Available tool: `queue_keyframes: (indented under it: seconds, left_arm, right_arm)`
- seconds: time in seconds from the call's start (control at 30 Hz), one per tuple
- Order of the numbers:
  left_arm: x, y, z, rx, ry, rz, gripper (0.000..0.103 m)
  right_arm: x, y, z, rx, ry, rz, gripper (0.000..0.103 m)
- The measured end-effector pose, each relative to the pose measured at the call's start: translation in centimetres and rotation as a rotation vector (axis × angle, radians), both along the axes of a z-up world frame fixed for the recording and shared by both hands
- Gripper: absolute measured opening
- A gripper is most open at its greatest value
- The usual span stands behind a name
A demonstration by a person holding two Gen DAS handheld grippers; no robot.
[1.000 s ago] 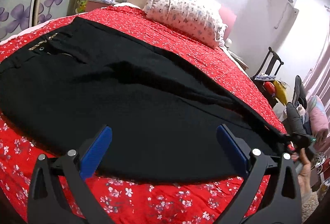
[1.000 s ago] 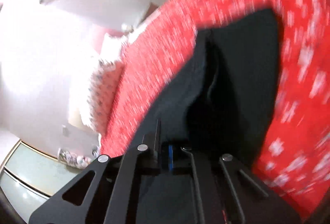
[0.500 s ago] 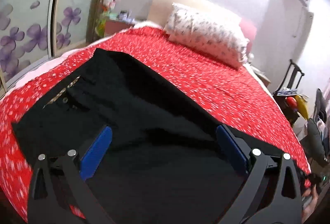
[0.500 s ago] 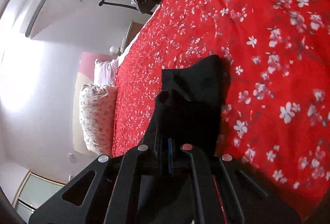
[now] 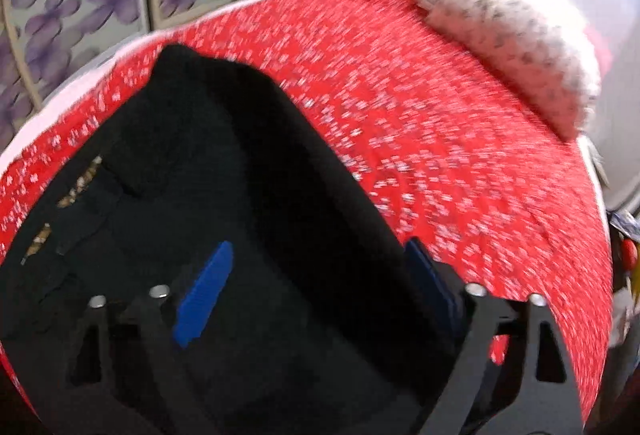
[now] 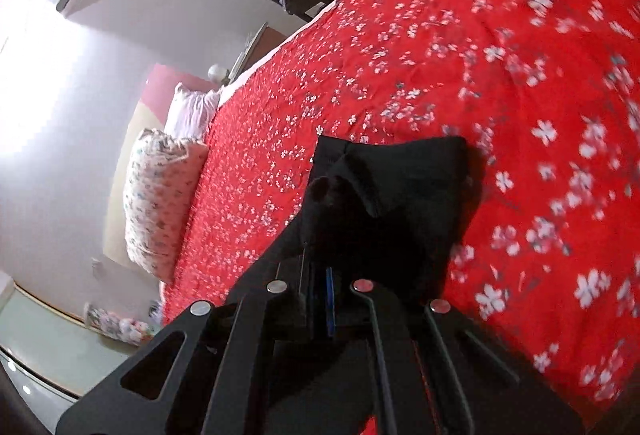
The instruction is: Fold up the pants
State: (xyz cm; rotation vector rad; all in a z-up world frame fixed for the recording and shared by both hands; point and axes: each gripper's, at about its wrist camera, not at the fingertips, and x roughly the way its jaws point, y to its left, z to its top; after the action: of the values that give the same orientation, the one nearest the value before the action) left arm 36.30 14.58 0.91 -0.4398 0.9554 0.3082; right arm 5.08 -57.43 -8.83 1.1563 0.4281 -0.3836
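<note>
Right wrist view: right gripper (image 6: 320, 275), jaws pinching black pants (image 6: 400, 187) on bed (image 6: 440, 55). Left gripper (image 5: 320, 291) over pants, jaws spread w/ nothing pinched, just been closing.

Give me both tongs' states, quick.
Left tongs: open, just been closing, over the black pants, gripping nothing.
Right tongs: shut on the pants.

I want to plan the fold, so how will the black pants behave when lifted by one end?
Probably floppy: the end of the black pants pinched by the right gripper crumples into soft folds. Likely to drape and drag rather than slide cleanly, since the rest lies slack across the red bedspread.
</note>
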Motion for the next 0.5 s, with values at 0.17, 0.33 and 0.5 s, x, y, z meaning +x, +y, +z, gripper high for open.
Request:
queue_keyframes:
  seconds: [0.17,0.33,0.5]
  left_arm:
    - [2.0,1.1,-1.8,-0.047,0.010,0.070,0.067]
    - [1.0,2.5,-2.3,-0.201,-0.059,0.073,0.011]
    - [-2.4,2.1,-0.1,-0.179,-0.148,0.060,0.009]
  right_arm:
    - [0.6,0.4,0.2,-0.051,0.013,0.015,0.004]
    - [1.0,0.8,0.9,-0.085,0.006,0.029,0.004]
    - [0.6,0.4,1.3,-0.095,-0.026,0.031,0.004]
